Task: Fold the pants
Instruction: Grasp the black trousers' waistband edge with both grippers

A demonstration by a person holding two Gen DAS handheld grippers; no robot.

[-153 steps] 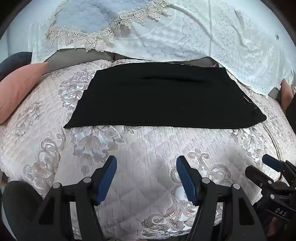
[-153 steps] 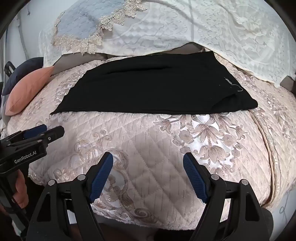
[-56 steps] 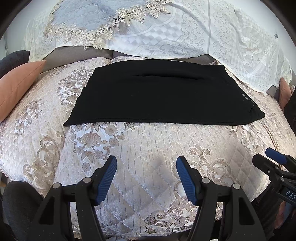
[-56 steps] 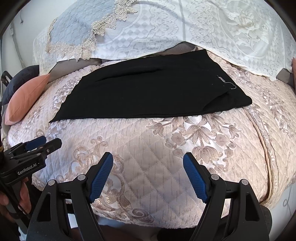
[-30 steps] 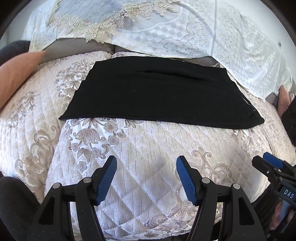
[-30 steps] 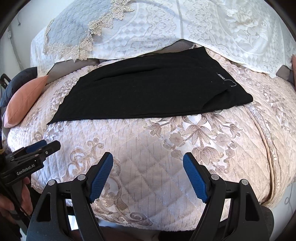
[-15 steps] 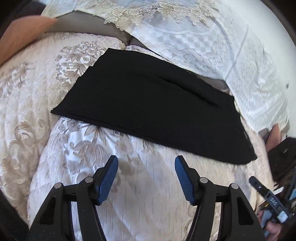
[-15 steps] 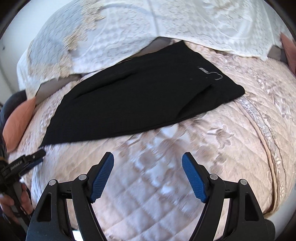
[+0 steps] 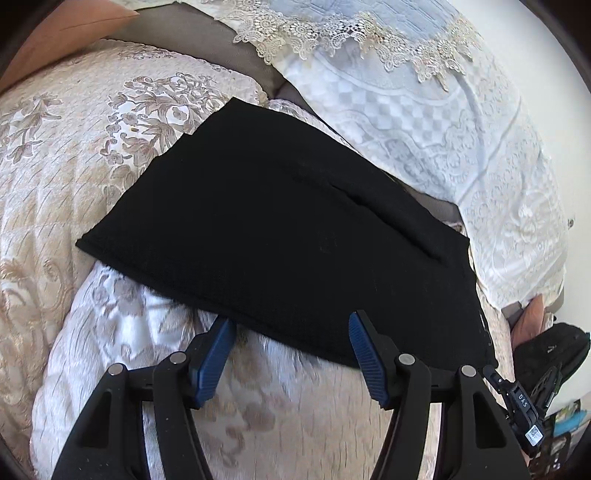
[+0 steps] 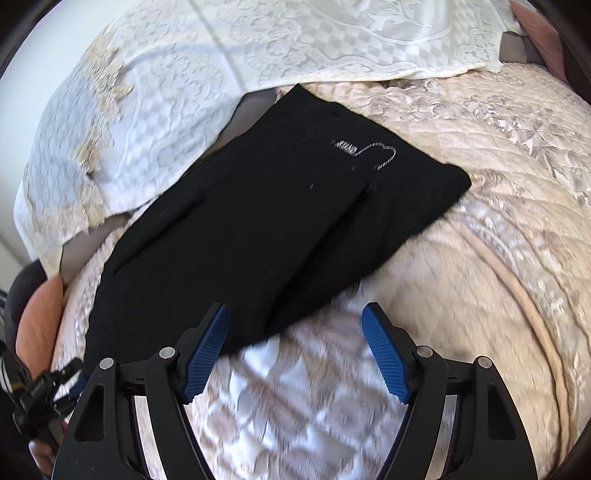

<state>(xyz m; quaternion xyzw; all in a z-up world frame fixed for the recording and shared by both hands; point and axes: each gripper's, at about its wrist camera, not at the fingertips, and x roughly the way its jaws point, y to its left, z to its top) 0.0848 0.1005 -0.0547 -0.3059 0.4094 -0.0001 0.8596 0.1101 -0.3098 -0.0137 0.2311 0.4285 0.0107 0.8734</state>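
Note:
The black pants (image 9: 288,236) lie flat, folded lengthwise, on the quilted beige bedspread (image 9: 74,177). In the right wrist view the pants (image 10: 258,229) show a white label and cord near the waist end. My left gripper (image 9: 291,354) is open and empty, its blue fingertips at the pants' near edge, toward the leg end. My right gripper (image 10: 295,350) is open and empty, its left fingertip over the near edge toward the waist end. Neither holds any cloth.
White and blue lace pillows (image 9: 406,92) lie behind the pants. A salmon cushion (image 9: 66,29) sits at the far left. A dark object (image 9: 550,350) lies at the bed's right end. The bedspread's piped seam (image 10: 532,302) curves to the right.
Both grippers have moved forward and tilted toward the pants; their fingertips have gone from open bedspread to the pants' near edge. Both stay open. The pants have not moved.

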